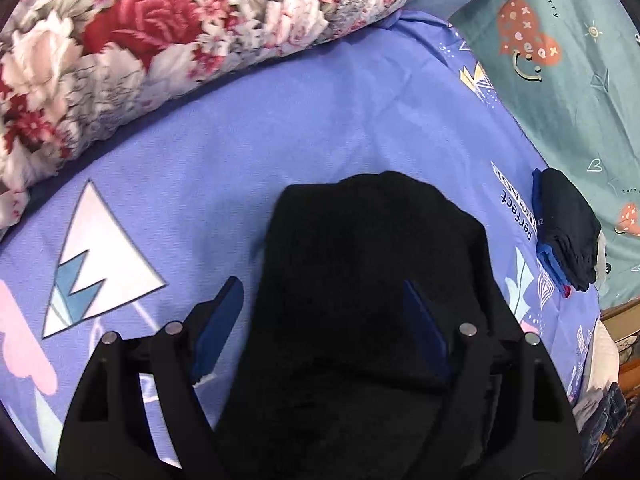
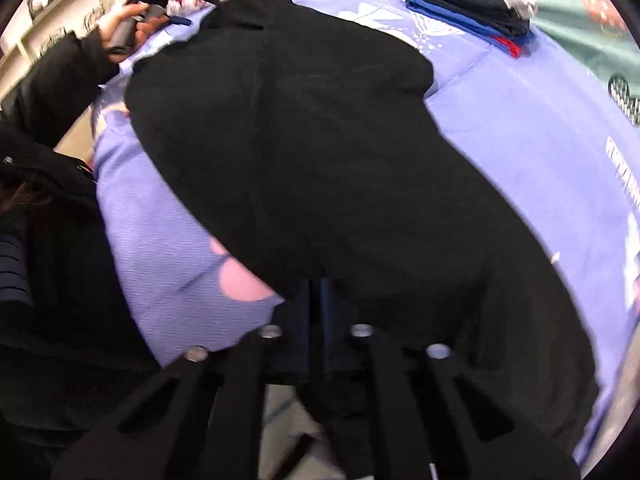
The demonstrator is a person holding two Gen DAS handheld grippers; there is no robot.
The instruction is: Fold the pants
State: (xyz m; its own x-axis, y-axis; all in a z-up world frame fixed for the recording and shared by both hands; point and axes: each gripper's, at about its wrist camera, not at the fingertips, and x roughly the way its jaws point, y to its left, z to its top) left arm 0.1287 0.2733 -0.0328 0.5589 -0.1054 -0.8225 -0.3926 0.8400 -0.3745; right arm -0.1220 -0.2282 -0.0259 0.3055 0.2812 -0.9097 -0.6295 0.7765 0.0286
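The black pants [image 1: 372, 264] lie on the purple patterned bedsheet [image 1: 248, 152]. My left gripper [image 1: 320, 300] is open, its blue pads [image 1: 218, 328] spread to either side of the near end of the pants, just above the cloth. In the right wrist view the pants [image 2: 320, 152] stretch away across the bed. My right gripper [image 2: 316, 292] is shut on the near edge of the pants, its blue pads pressed together on the fabric. The left gripper with the hand that holds it [image 2: 132, 28] shows at the far left end of the pants.
A rolled floral blanket [image 1: 160, 40] lies at the back left. A stack of folded dark and blue clothes [image 1: 568, 228] sits to the right, also in the right wrist view [image 2: 468, 8]. A teal pillow [image 1: 568, 72] is behind it. The bed edge is at right.
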